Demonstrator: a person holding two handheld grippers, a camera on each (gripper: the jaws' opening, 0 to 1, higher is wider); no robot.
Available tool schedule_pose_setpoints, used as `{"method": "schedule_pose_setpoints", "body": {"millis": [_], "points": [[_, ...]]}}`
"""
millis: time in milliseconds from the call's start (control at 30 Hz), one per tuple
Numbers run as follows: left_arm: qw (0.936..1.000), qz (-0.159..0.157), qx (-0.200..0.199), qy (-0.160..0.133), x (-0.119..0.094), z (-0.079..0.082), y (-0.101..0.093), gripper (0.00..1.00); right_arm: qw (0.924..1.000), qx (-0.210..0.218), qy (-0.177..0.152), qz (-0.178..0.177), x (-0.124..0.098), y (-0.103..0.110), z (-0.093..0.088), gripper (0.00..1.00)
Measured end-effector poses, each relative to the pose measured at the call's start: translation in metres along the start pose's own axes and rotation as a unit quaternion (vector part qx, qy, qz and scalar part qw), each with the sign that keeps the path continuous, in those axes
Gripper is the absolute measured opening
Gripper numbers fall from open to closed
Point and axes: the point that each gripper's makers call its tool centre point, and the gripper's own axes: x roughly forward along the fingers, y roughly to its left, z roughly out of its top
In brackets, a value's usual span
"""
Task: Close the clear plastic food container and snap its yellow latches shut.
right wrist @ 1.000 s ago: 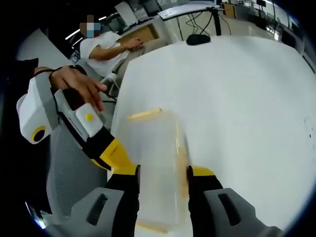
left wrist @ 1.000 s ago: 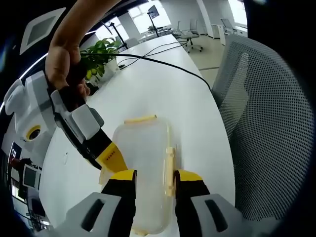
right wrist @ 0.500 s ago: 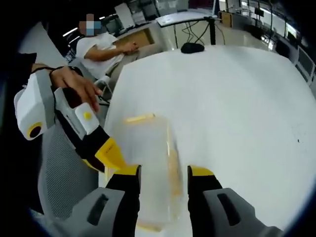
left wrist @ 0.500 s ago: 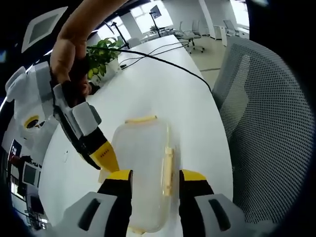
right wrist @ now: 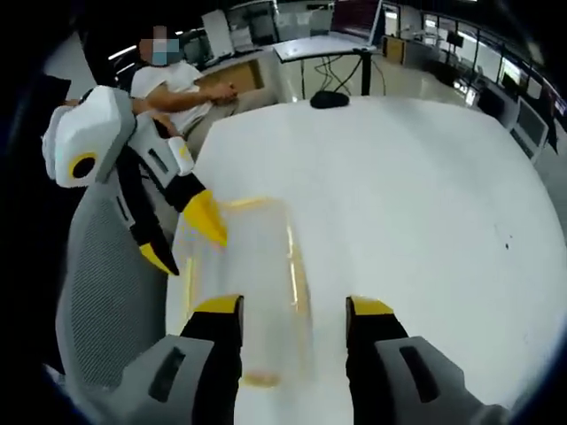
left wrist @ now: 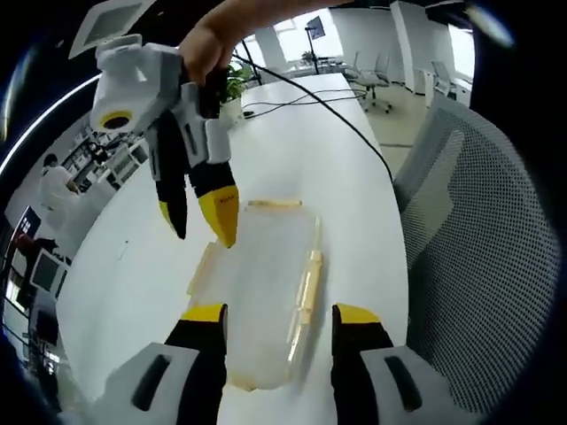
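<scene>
The clear plastic food container (left wrist: 266, 283) lies on the white table (left wrist: 292, 150) with its lid on. Yellow latches show at its far end (left wrist: 275, 204), right side (left wrist: 308, 283) and left side (left wrist: 205, 266); the left one looks flipped outward. My left gripper (left wrist: 280, 314) is open, its jaws straddling the container's near half from above. My right gripper (left wrist: 202, 232) hangs open over the container's far left corner. In the right gripper view the container (right wrist: 244, 283) lies under my open right gripper (right wrist: 294, 307), and the left gripper (right wrist: 188, 252) reaches in over its left edge.
A grey mesh chair (left wrist: 478, 230) stands close to the table's edge beside the container. A black cable (left wrist: 337, 106) crosses the table farther off, near a green plant (left wrist: 232, 80). A person (right wrist: 177, 88) sits at another desk, and a dark object (right wrist: 330, 97) lies at the table's far end.
Both grippers have drawn up and away from the container. The right gripper's tip has left the container's side latch and now hangs higher. Both pairs of jaws stand slightly wider.
</scene>
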Motion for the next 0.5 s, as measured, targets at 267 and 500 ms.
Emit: {"method": "schedule_pose_setpoints", "body": {"millis": [267,500], "points": [[0.9986,0.004,-0.052,-0.003,-0.006,-0.009,0.004,0.53,0.9989,0.003,-0.029,-0.036,-0.013,0.005,-0.009,0.53],[0.9967,0.014,-0.080,-0.002,-0.011,-0.020,0.008,0.56,0.9966,0.011,-0.053,-0.063,-0.023,0.014,-0.018,0.54]]}}
